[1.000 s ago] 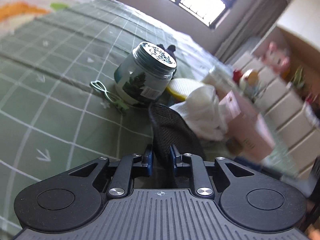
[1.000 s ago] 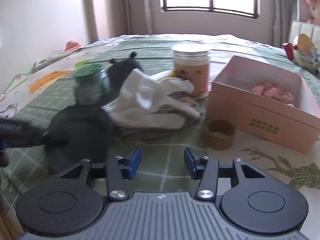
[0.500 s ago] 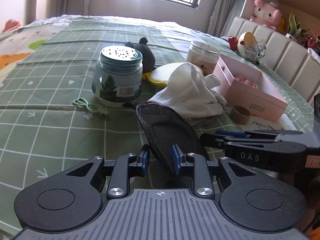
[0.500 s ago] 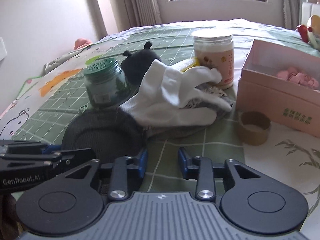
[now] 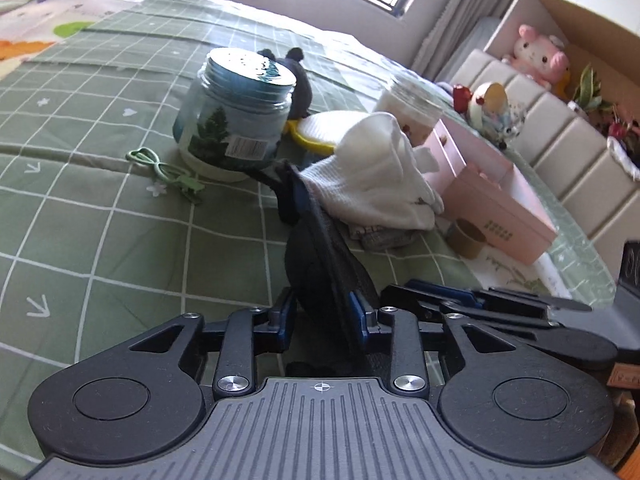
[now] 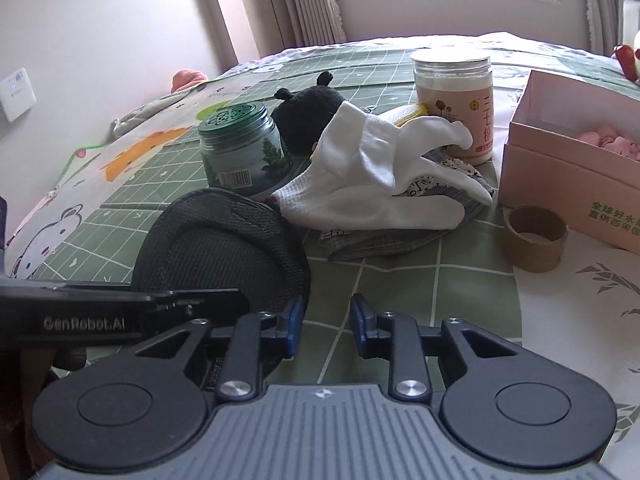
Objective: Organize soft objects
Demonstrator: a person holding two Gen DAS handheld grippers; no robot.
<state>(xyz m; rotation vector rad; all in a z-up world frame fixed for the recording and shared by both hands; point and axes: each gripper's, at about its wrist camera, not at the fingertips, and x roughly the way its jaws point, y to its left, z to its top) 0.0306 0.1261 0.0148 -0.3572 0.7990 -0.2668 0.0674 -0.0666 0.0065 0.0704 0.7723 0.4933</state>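
A black mesh pad (image 5: pixel 320 248) stands on its edge between the jaws of my left gripper (image 5: pixel 322 316). These jaws are opening, and the pads still touch the black mesh pad (image 6: pixel 224 240). My right gripper (image 6: pixel 324 320) is closing with only bedcover between its jaws; its left finger is beside the pad's rim. In the left wrist view, the right gripper (image 5: pixel 400 296) reaches in from the right. Behind the pad, a white glove (image 6: pixel 372 172) lies on grey patterned cloth (image 6: pixel 380 240). A black plush toy (image 6: pixel 308 116) sits further back.
On the green checked bedcover stand a green-lidded jar (image 6: pixel 244 148), a clear jar with a pink label (image 6: pixel 454 108), an open pink box (image 6: pixel 568 160) and a cardboard tape core (image 6: pixel 534 240). A green cord (image 5: pixel 160 168) lies left of the green-lidded jar (image 5: pixel 236 120).
My left jaws have widened around the black mesh pad, and the view has rolled. My right jaws have narrowed and come up close to the pad's rim.
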